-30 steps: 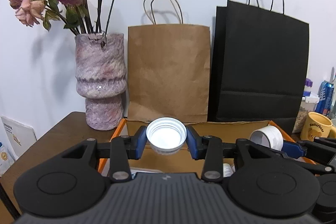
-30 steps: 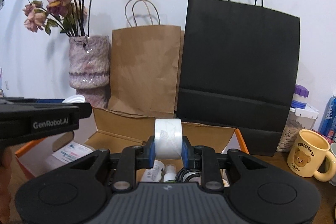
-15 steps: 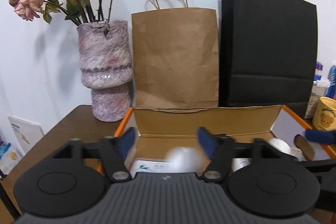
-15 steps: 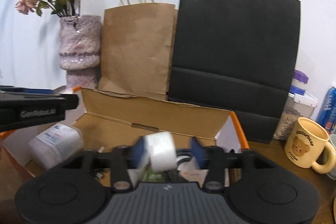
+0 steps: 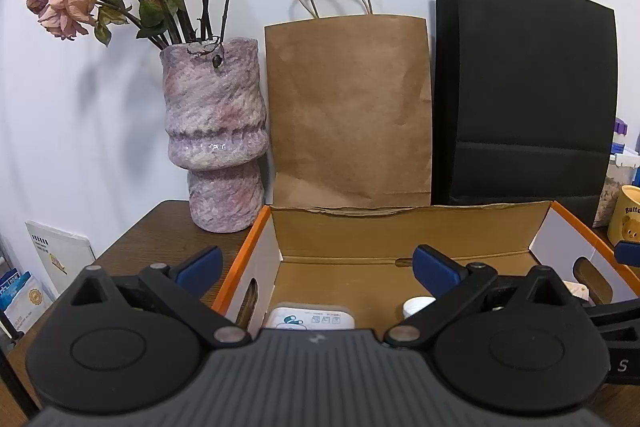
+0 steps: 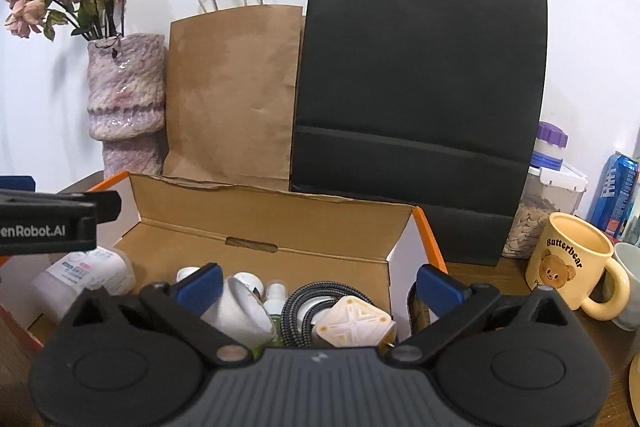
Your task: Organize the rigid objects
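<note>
home — wooden table (image 5: 160, 227) | dried-rose vase (image 5: 216, 135) | paper bags (image 6: 234, 95) | bear mug (image 6: 568, 263)

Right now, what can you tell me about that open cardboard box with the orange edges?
The cardboard box is a long carton, plain brown inside, white outside with orange rims. Its lid flap stands open at the back, torn along the top edge, leaning toward the brown paper bag and black paper bag. It sits on the dark wooden table beside the vase, holding small bottles, a coiled cable and a white packet.

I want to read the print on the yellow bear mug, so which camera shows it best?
The right wrist view: the yellow ceramic bear mug appears whole there, with lettering, bear and handle. The left wrist view shows only a sliver of it at the right edge.
</note>
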Available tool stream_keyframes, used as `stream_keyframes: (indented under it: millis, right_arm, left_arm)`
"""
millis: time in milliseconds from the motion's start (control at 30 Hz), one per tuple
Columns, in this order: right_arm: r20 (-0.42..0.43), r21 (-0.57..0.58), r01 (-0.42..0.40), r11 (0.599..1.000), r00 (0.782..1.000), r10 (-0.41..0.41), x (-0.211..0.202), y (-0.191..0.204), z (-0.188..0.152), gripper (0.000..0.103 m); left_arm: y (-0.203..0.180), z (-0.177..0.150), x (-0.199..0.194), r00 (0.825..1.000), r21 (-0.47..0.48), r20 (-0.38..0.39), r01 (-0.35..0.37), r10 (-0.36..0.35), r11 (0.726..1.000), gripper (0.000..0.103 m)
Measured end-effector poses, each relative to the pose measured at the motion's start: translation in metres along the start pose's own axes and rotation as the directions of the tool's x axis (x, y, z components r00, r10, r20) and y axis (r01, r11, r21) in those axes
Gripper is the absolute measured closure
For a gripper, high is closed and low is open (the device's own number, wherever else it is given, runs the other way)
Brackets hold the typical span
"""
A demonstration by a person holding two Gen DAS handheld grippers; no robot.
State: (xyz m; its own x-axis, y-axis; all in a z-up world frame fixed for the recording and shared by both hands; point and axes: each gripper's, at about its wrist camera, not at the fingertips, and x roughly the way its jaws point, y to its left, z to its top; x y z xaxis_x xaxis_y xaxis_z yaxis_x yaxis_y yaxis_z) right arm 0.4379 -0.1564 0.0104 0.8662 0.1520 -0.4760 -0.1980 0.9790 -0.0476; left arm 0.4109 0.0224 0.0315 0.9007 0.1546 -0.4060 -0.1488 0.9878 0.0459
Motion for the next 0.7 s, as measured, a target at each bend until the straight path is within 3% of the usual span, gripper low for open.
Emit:
stream_keyframes:
  millis: [700]
  right_arm:
    - [0.057, 0.045, -0.009, 0.999, 0.998, 0.006, -0.039, -0.01, 0.002, 0.0]
  left_arm:
    - [0.011, -0.002, -0.035, 1.0, -0.021, 0.028, -0.01, 0.01, 1.0, 0.0]
